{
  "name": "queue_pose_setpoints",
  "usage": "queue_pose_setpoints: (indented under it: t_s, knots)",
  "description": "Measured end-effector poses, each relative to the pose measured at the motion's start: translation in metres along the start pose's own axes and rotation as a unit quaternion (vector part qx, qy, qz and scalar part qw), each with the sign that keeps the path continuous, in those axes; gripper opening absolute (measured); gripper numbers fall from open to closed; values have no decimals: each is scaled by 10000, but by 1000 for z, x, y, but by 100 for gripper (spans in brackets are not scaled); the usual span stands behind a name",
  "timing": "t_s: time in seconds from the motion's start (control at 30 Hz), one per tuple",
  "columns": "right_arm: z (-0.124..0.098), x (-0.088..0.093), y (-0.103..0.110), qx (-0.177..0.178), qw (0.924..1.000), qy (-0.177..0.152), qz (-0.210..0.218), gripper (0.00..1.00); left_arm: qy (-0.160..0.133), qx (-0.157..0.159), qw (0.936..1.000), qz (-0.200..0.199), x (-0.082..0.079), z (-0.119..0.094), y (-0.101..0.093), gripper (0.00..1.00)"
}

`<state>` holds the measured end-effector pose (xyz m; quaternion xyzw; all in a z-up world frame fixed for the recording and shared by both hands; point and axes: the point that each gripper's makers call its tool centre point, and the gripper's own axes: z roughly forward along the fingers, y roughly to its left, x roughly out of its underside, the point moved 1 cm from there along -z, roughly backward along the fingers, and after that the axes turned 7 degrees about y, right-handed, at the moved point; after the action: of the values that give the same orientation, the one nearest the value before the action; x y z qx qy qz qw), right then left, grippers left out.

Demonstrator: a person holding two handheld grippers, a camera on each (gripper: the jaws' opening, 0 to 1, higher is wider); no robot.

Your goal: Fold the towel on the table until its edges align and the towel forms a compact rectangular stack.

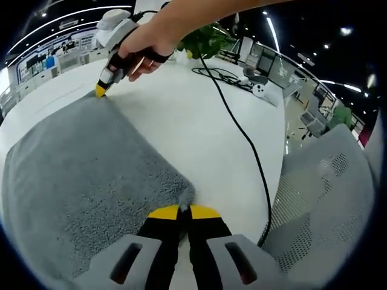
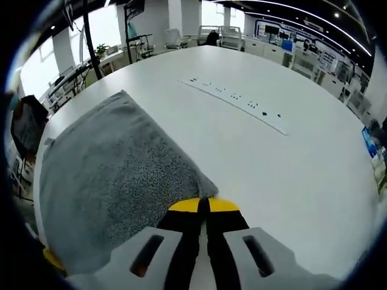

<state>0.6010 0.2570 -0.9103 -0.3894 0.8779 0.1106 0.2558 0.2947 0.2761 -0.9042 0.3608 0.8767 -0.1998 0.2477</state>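
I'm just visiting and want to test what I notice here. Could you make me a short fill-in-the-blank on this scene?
1. Each gripper pinches a corner of the grey ____.
2. The left gripper has its jaws ____ on the cloth.
3. A black ____ trails across the white table past the right gripper.

Missing words: towel; shut; cable.

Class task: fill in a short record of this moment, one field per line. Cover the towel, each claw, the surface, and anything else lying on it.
towel: grey towel, spread flat on the table
left claw: left claw shut on a towel corner
right claw: right claw shut on another towel corner
surface: white table
other items: black cable; white strip with dark marks
nearby: grey mesh chair
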Motion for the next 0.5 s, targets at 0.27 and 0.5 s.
queue_pose_setpoints:
  t_s: [0.27,0.5]
  knots:
    - [-16,28,-26,155,9998,14,153,0,-12,244,9996,158,-17,19,-25,4]
    - [-23,35,-39,273,9985,-201,427,6,-4,353,9990,289,-31,32,-40,4]
